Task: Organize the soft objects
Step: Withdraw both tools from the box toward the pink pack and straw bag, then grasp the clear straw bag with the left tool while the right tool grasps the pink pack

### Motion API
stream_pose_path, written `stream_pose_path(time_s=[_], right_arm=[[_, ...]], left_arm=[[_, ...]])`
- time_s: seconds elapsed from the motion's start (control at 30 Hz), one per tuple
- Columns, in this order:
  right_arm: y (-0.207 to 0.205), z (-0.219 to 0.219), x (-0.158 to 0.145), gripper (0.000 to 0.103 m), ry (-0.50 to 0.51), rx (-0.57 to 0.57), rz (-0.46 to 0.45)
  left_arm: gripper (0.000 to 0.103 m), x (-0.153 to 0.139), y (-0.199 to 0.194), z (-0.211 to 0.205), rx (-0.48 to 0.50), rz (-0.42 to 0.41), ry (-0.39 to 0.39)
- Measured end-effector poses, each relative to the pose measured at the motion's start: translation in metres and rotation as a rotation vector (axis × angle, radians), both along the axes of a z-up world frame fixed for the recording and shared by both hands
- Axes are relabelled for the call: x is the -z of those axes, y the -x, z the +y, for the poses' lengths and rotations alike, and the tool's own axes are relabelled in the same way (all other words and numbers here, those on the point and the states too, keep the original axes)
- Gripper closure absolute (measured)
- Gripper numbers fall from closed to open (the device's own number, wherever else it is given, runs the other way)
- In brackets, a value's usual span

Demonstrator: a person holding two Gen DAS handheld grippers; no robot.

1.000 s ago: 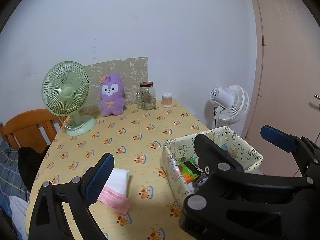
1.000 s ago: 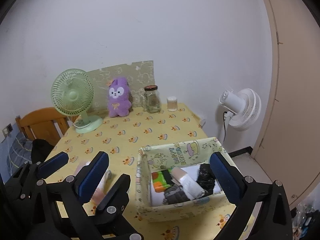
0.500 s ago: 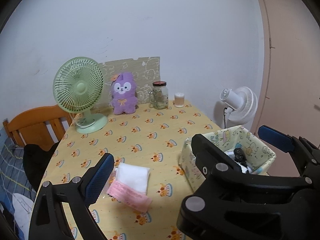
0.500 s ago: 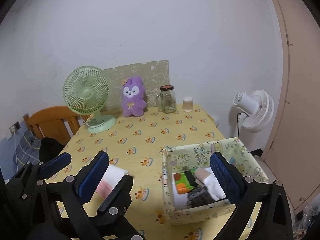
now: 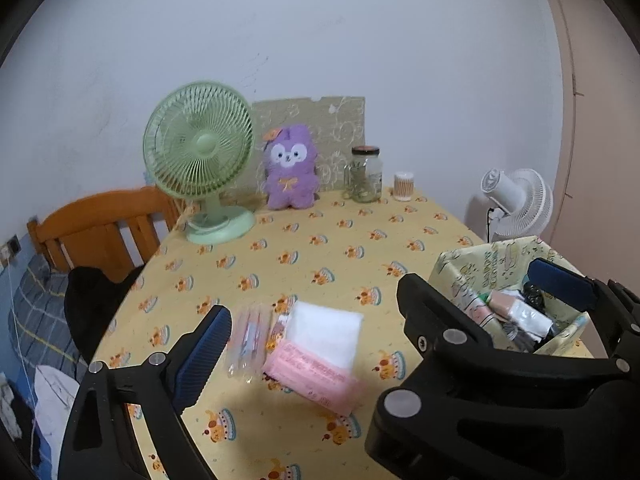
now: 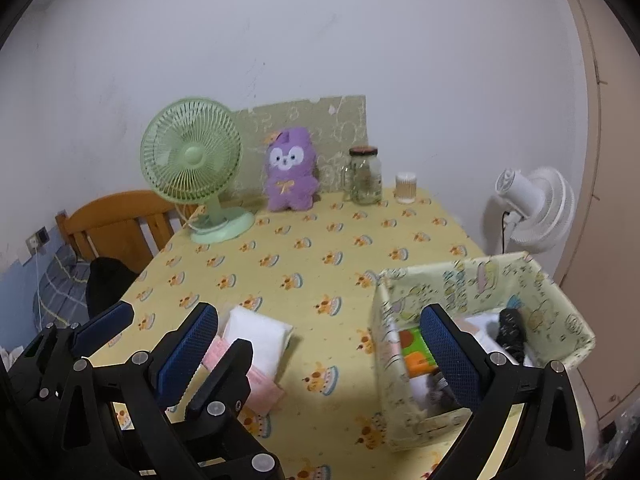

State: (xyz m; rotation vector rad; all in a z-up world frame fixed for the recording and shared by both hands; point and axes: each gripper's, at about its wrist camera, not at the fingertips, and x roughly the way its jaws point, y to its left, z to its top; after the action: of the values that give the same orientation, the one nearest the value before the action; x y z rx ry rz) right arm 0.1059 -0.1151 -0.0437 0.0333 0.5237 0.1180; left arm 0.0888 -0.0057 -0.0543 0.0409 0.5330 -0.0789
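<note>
- Yellow cloth printed with little orange cakes covers the table, which runs back to a pale wall.
- Wooden chair stands at the table's left edge, with something dark draped over it.
- Patterned fabric basket sits at the near right of the table; inside it lie a black rolled item, a green-and-orange piece and some white and grey soft things I can't make out singly.
- Green desk fan stands at the back left, and a white fan stands beyond the table's right edge.
- Left gripper hangs above the near part of the table, its blue-padded jaws spread wide with nothing between them; in its own view one pad sits near the packets and the other over the basket.
- Right gripper is likewise wide apart and empty, one pad over the packets, the other in front of the basket's opening.
- Purple plush bunny sits upright at the back against a beige card, beside the green fan.
- White soft packet lies flat on the cloth left of the basket, apart from it.
- Pink packet lies touching the white one's near edge, partly overlapping it.
- Clear wrapped packet lies just left of those two.
- Glass jar and a small round tub stand right of the bunny.
</note>
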Motion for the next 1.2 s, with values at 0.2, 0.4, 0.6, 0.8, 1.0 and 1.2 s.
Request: stream_pose_path(time_s=[0.2, 0.4, 0.6, 0.8, 1.0, 1.2], right_arm=[[-0.008, 0.015, 0.015, 0.001, 0.010, -0.012, 0.034], [-0.022, 0.030, 0.033, 0.001, 0.014, -0.047, 0.086], [-0.034, 0.043, 0.049, 0.001, 0.009, -0.075, 0.124], [-0.045, 0.051, 0.064, 0.001, 0.001, -0.076, 0.162], [-0.055, 0.057, 0.076, 0.001, 0.003, -0.093, 0.201], [-0.058, 0.064, 0.094, 0.001, 0.030, -0.114, 0.252]], left_arm=[[0.010, 0.015, -0.009, 0.016, -0.043, 0.040, 0.017], [0.012, 0.031, -0.018, 0.030, -0.093, 0.083, 0.007], [0.015, 0.045, -0.025, 0.044, -0.137, 0.121, 0.007], [0.019, 0.060, -0.035, 0.055, -0.172, 0.162, 0.012], [0.022, 0.074, -0.043, 0.063, -0.195, 0.197, 0.017], [0.023, 0.092, -0.044, 0.071, -0.237, 0.239, 0.012]])
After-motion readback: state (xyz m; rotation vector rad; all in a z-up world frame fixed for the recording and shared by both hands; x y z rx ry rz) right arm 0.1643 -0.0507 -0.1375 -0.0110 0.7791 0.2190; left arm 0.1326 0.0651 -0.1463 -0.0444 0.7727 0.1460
